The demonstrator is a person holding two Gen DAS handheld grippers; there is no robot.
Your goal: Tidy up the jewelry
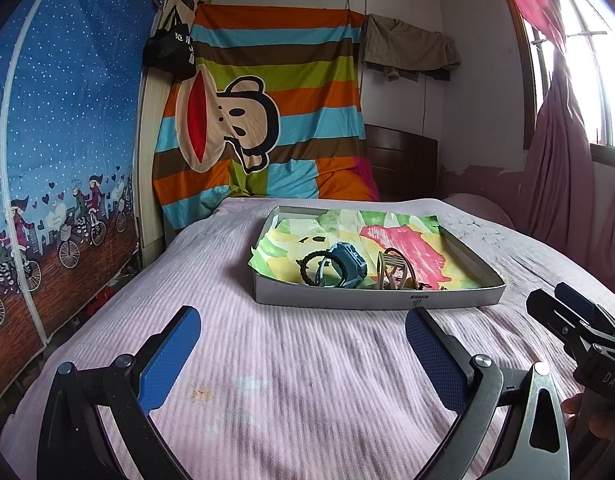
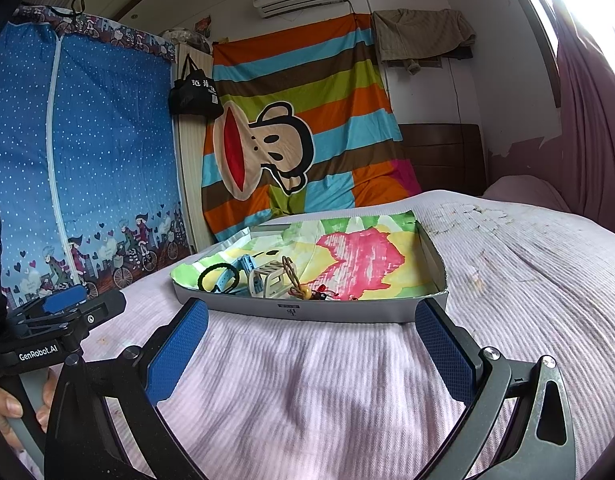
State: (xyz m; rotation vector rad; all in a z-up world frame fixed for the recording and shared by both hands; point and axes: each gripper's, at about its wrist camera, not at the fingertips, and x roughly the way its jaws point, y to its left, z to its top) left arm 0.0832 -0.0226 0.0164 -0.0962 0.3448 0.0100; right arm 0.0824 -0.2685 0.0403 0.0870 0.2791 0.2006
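Hovering low over the pink bedspread [image 1: 291,380], the left claw [image 1: 303,356] is standing wide, its blue pads [image 1: 169,364] spread far apart with nothing between them. The right claw [image 2: 311,354] is doing the same just beside it, wide and empty, so both appear to be kept ready rather than committed to any piece.

Just ahead of both claws a shallow grey box [image 1: 379,300] is lying on the bed, lined with crumpled paper [image 1: 411,244] painted in pink, yellow and green; the lining is probably serving as soft bedding for small items. The jewelry is sitting bunched against the box wall nearest the claws: a black braided bracelet [image 2: 218,276] farthest to the left, a blue watch [image 1: 347,268] touching it, then a pale slatted band [image 2: 269,280], and a brown looped cord [image 2: 291,276] with small beads beside it. The far half of the box is showing only paper.

This would fit either pieces already gathered into the box or a heap waiting to be sorted and spread out; I cannot tell which.

Beyond the bed, a striped cartoon sheet [image 1: 267,120] is hanging on the wall.
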